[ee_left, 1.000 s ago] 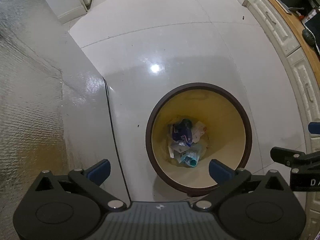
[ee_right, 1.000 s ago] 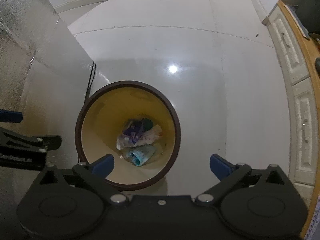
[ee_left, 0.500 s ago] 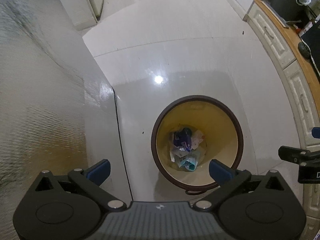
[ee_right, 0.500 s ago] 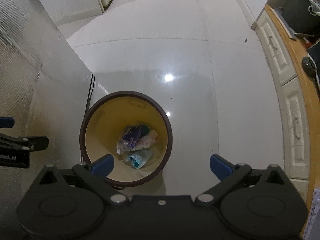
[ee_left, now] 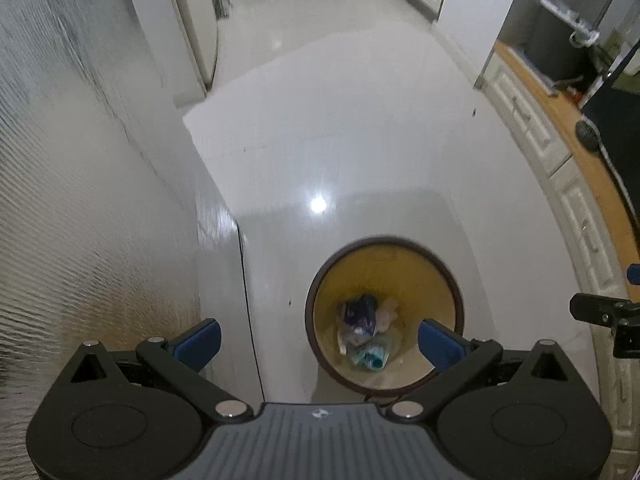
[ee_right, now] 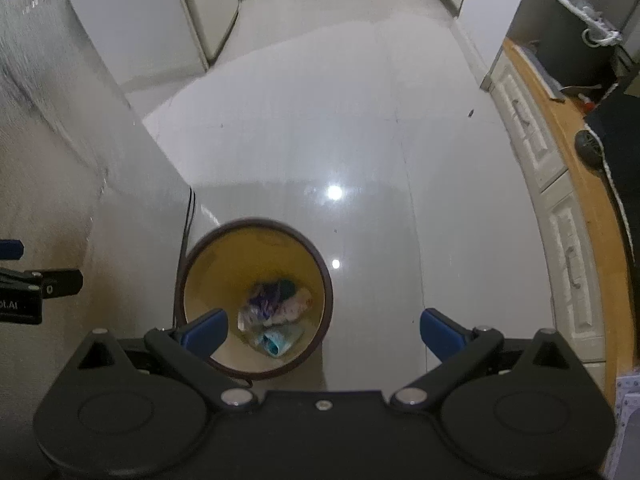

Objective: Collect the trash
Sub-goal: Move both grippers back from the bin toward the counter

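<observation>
A round bin (ee_left: 436,280) (ee_right: 224,264) with a dark brown rim and yellow inside stands on the white floor far below both grippers. Crumpled trash (ee_left: 366,334) (ee_right: 276,312) lies at its bottom: purple, white and teal wrappers. My left gripper (ee_left: 319,342) is open and empty, high above the bin's left side. My right gripper (ee_right: 323,334) is open and empty too, above the bin's right rim. Each gripper shows at the edge of the other's view.
A textured silver wall (ee_left: 80,200) rises on the left, with a thin black cable (ee_left: 246,292) running down beside it. White cabinets with a wooden countertop (ee_right: 576,200) line the right side. Glossy white floor tiles (ee_left: 340,120) stretch ahead toward a doorway.
Both grippers have risen well above the bin and tilted forward, so the bin looks smaller and more of the room shows. Both stay open and empty.
</observation>
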Tool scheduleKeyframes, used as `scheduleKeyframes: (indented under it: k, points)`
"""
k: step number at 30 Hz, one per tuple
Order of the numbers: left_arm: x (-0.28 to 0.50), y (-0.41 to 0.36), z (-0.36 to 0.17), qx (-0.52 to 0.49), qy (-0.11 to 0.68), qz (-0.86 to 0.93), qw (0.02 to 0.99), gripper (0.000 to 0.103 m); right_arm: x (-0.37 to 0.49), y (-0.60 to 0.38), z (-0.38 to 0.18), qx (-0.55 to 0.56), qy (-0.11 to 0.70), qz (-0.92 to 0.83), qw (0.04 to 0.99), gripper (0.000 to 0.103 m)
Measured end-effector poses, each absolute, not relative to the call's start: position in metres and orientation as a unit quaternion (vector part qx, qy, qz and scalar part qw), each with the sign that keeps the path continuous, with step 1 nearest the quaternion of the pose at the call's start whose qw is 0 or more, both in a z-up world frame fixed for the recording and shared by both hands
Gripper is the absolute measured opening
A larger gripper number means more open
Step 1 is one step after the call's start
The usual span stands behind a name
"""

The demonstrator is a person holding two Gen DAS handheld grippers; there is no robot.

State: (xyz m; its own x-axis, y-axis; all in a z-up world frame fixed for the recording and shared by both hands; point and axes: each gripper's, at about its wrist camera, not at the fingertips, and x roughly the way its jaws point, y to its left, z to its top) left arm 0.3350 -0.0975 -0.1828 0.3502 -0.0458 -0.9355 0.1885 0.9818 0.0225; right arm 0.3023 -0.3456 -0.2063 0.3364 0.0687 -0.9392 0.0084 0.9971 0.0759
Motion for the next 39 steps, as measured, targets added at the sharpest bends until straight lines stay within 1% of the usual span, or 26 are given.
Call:
scheduleKeyframes:
  k: [6,17,25,30,39]
  points:
    - [0.323,-0.102,-0.143,0.056,0.509,-0.080,0.855,0.103,0.288,-0.356,-0.167,0.049,0.523,0.009,0.851,0.103]
    - [0.288,-0.106,-0.070,0.051,0.400,-0.080,0.912,0.103,0.256,-0.372,-0.088,0.070,0.387,-0.011,0.919,0.103]
    - [0.252,-0.108,-0.014,0.046,0.315,-0.083,0.944,0.103,0.232,-0.368,-0.040,0.082,0.298,-0.003,0.951,0.103]
    - [0.229,-0.098,0.027,0.035,0.265,-0.083,0.960,0.103,0.216,-0.363,-0.012,0.081,0.241,0.011,0.967,0.103]
    - [0.185,-0.071,0.097,0.065,0.176,-0.069,0.980,0.103,0.189,-0.341,0.039,0.102,0.156,0.054,0.981,0.103]
